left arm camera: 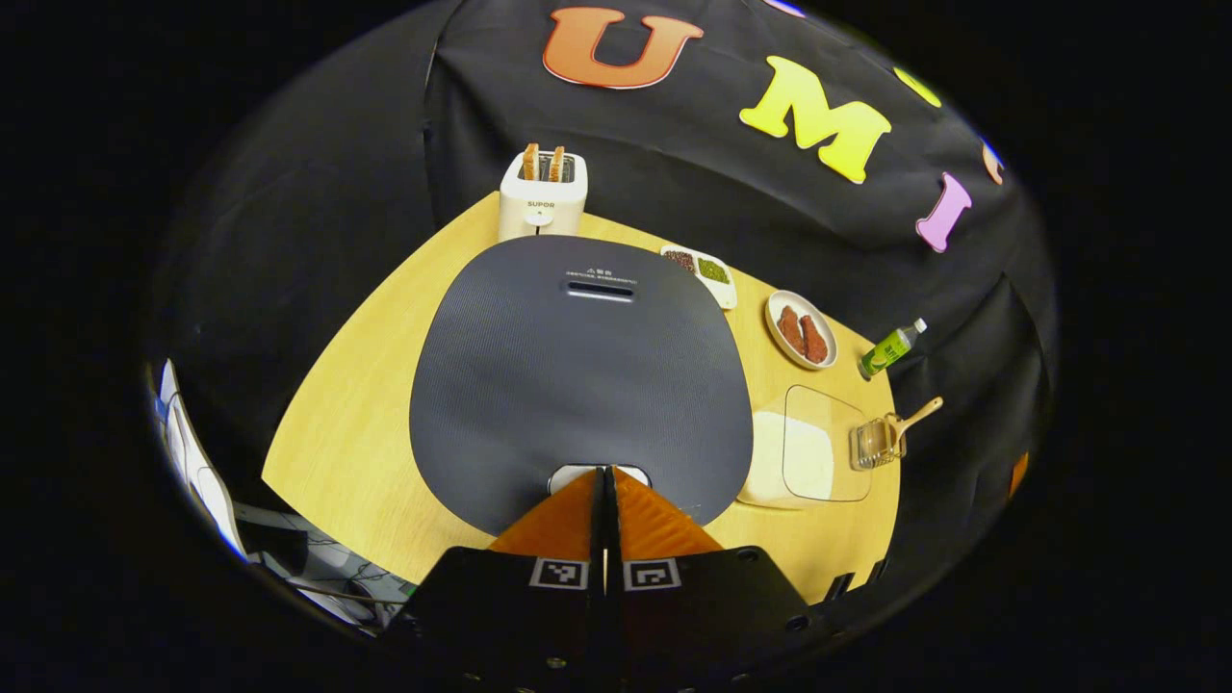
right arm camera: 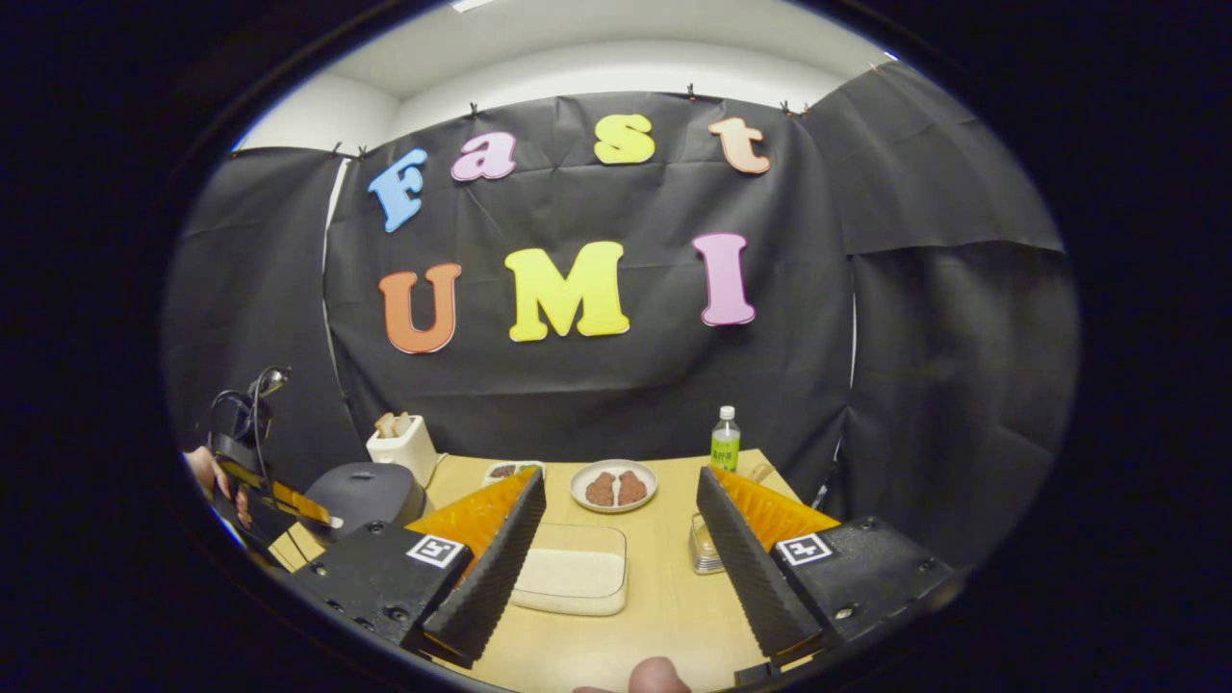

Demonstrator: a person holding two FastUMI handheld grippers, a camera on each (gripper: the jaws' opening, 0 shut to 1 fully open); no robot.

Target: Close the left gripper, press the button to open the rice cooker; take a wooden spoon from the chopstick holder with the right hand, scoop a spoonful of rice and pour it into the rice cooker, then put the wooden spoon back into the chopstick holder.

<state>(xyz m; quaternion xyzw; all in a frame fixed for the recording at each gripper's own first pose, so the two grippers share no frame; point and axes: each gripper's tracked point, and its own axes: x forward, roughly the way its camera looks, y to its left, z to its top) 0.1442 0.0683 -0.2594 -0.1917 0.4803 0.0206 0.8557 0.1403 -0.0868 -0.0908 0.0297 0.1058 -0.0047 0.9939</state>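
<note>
Dark grey rice cooker (left arm camera: 577, 375) with fine dotted texture, center frame; pale yellow wooden table (left arm camera: 346, 452); white toaster (left arm camera: 542, 197), upper center; green bottle (left arm camera: 890, 348), right.

My closed left gripper (left arm camera: 605, 481) hid most of the rice cooker (left arm camera: 577, 375) button; the far small dish's (left arm camera: 701, 269) contents were too small to tell.

Right gripper (right arm camera: 621, 539) jaws wide apart, nothing between them, hovering over the table (right arm camera: 664, 606). Rice container (right arm camera: 570, 580) sits just ahead between the fingers. Plate (right arm camera: 613, 485) with two brown pieces behind it, green bottle (right arm camera: 725, 440) near the far right edge. Rice cooker (right arm camera: 366, 491) lid down at left, toaster (right arm camera: 404, 447) behind it. Left gripper (right arm camera: 274, 500) touching or just off the cooker's near side.
</note>
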